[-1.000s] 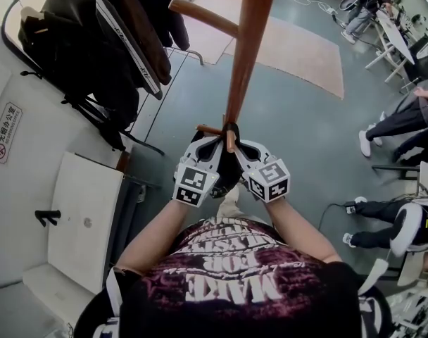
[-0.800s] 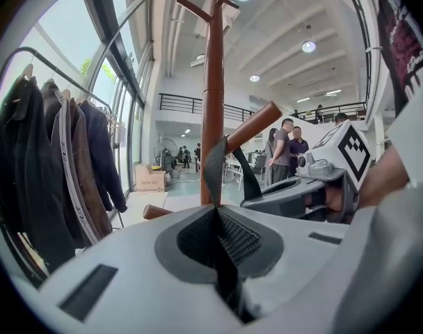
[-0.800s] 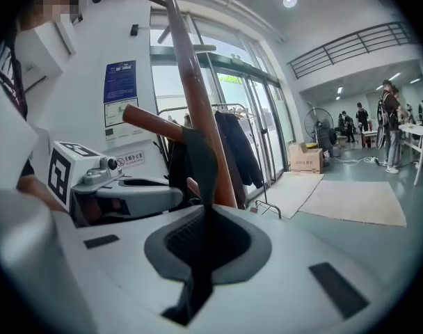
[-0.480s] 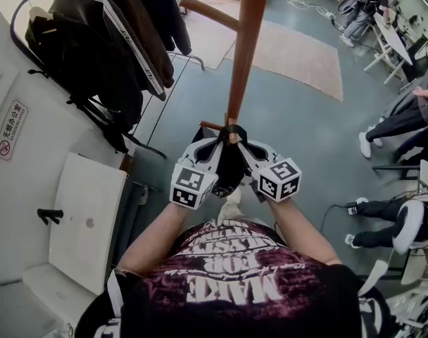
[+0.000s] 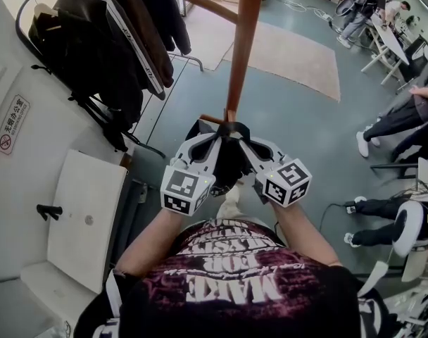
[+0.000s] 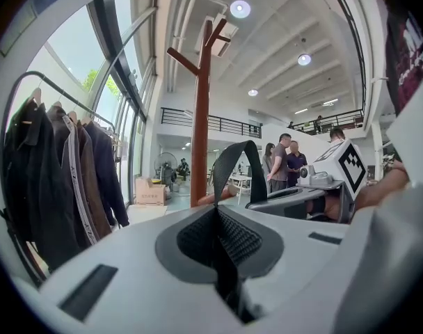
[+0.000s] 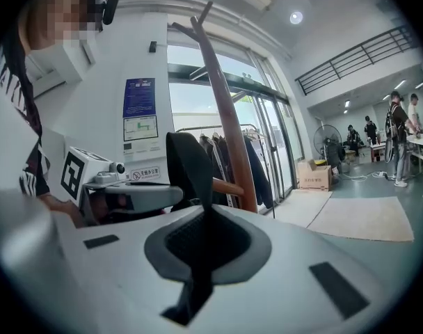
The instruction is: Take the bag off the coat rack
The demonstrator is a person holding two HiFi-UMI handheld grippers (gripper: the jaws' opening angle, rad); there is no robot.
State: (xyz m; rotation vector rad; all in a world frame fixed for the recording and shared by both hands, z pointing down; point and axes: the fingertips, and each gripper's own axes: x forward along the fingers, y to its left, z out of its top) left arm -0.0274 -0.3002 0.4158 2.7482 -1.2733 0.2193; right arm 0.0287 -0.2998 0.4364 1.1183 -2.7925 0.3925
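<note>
A black bag (image 5: 228, 164) hangs between my two grippers just in front of the wooden coat rack pole (image 5: 240, 48). Its strap (image 6: 236, 164) arches up from the jaws beside a short peg (image 7: 229, 186); whether it still loops over the peg, I cannot tell. My left gripper (image 5: 210, 138) is shut on the strap, with the black webbing pinched between its pads (image 6: 217, 236). The right gripper (image 5: 243, 139) is shut on the strap too, the band (image 7: 187, 165) rising out of its closed jaws (image 7: 203, 245). Each gripper shows in the other's view.
A clothes rail with dark jackets (image 5: 105, 41) stands at the left by the glass wall. A white table (image 5: 87, 213) is at my lower left. A rug (image 5: 291, 55) lies beyond the pole. People (image 5: 404, 125) sit at the right.
Both grippers have drawn a little back toward me and spread apart, the marker cubes lower in the head view. The bag and strap came along with them.
</note>
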